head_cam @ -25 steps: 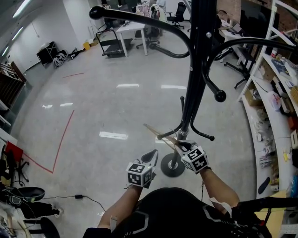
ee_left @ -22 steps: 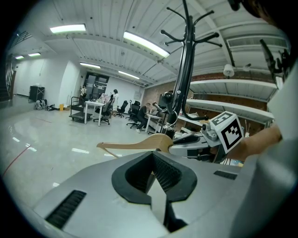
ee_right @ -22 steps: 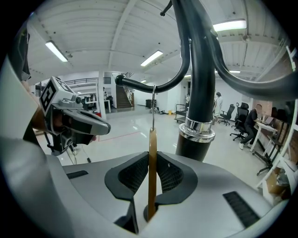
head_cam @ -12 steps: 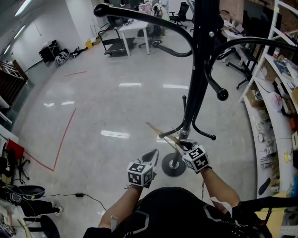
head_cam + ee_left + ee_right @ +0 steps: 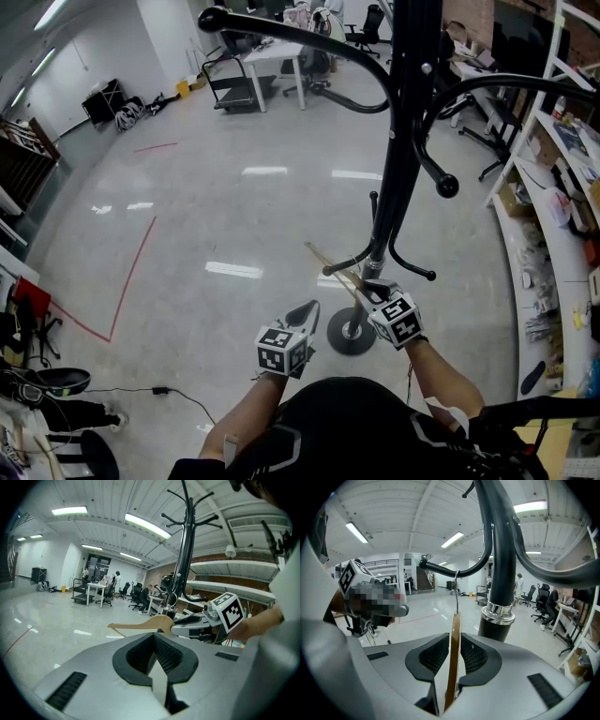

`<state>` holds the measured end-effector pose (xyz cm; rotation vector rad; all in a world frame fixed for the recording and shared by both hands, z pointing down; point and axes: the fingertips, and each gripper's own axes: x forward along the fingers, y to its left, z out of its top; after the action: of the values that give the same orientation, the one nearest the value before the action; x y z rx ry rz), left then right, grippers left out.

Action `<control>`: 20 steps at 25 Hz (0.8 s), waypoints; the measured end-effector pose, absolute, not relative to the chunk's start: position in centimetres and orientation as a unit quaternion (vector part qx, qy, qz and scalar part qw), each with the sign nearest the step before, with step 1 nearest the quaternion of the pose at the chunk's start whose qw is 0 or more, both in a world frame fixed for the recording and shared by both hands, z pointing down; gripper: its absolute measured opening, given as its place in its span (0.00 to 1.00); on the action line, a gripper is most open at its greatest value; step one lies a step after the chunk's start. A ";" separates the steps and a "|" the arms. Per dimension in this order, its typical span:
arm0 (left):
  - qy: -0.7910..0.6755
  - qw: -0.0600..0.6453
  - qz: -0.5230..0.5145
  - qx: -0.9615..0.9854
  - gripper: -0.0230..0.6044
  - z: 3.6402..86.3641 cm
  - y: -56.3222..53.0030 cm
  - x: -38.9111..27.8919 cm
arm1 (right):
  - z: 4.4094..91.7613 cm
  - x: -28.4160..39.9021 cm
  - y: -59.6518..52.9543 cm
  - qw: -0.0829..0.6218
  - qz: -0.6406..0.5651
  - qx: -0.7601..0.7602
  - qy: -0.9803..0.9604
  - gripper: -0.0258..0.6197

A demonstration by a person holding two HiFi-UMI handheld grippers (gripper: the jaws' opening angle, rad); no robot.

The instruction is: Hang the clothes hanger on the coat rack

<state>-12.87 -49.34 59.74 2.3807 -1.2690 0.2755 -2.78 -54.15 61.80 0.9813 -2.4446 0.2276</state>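
Observation:
The black coat rack (image 5: 410, 141) stands right in front of me, its curved arms spreading at several heights. My right gripper (image 5: 370, 290) is shut on the wooden clothes hanger (image 5: 334, 266), close to the pole's lower arms. In the right gripper view the hanger (image 5: 453, 653) stands edge-on between the jaws of that gripper (image 5: 452, 665). Its metal hook (image 5: 456, 590) reaches up to a curved rack arm (image 5: 440, 567); whether it rests on the arm I cannot tell. My left gripper (image 5: 304, 315) hangs to the left, shut and empty (image 5: 157, 641).
The rack's round base (image 5: 352, 332) sits on the glossy floor just ahead of my hands. White shelves (image 5: 553, 187) with clutter run along the right. A desk and office chairs (image 5: 272, 56) stand far back. Cables and bags (image 5: 56, 403) lie at the lower left.
My right gripper has carried the hanger slightly to the right, closer to the pole. The left gripper has stayed where it was.

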 end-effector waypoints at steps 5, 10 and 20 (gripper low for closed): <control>-0.464 0.213 0.092 0.855 0.04 59.5 -49.1 -12.9 | 60.5 -1.9 -53.9 0.232 0.081 0.372 -0.895 0.13; -0.465 0.213 0.093 0.854 0.04 59.1 -48.2 -12.1 | 58.7 -0.7 -52.8 0.220 0.072 0.381 -0.895 0.13; -0.478 0.205 0.063 0.852 0.04 56.7 -44.5 -9.6 | 52.1 3.9 -47.4 0.130 0.075 0.385 -0.911 0.13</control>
<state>-9.58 -44.52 56.67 2.3743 -1.3313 0.1769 3.93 -47.38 52.07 1.1192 -2.6468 0.2166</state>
